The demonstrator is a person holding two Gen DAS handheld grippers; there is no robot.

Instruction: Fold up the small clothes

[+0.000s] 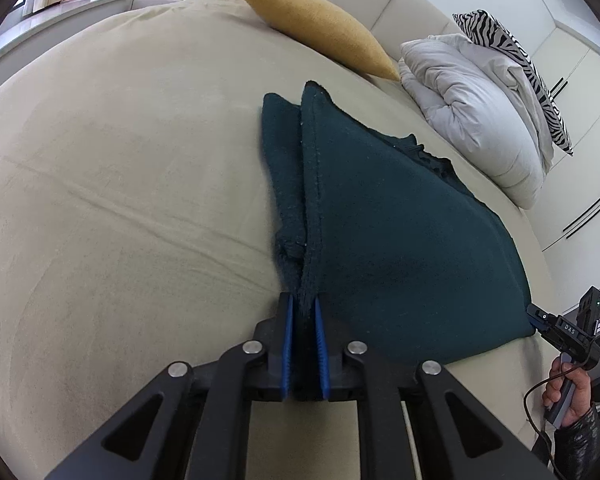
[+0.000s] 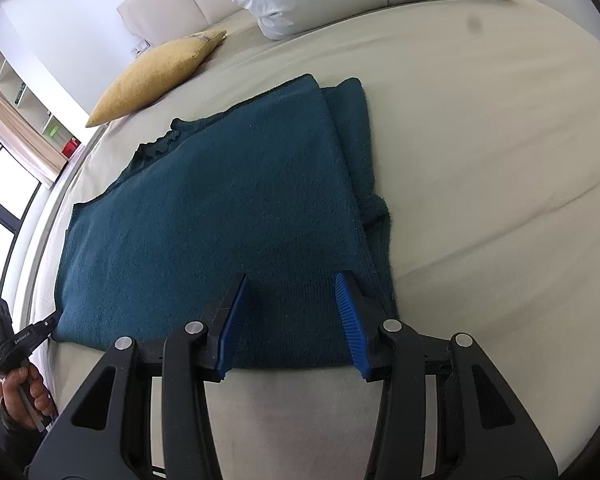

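One dark teal knitted garment (image 2: 220,216) lies on the bed (image 1: 100,200), spread ahead of both tools and already doubled over on itself, with a second layer showing along one side. It looks soft, thick and limp, light enough to lift but sure to sag and slide out of square if taken by a single layer, so I would take it at the near corners, through all layers at once. The left tool (image 1: 303,312) is pinched nearly shut on the bunched near edge, knit squeezed between its blue pads. The right tool (image 2: 292,308) stands half open over the near hem, pads apart on either side of flat cloth, not yet gripping. Counting the rest: two tools, one mustard cushion (image 1: 320,24) and one white folded duvet (image 1: 476,108) beyond the garment, one zebra-print pillow (image 1: 512,60) behind that.
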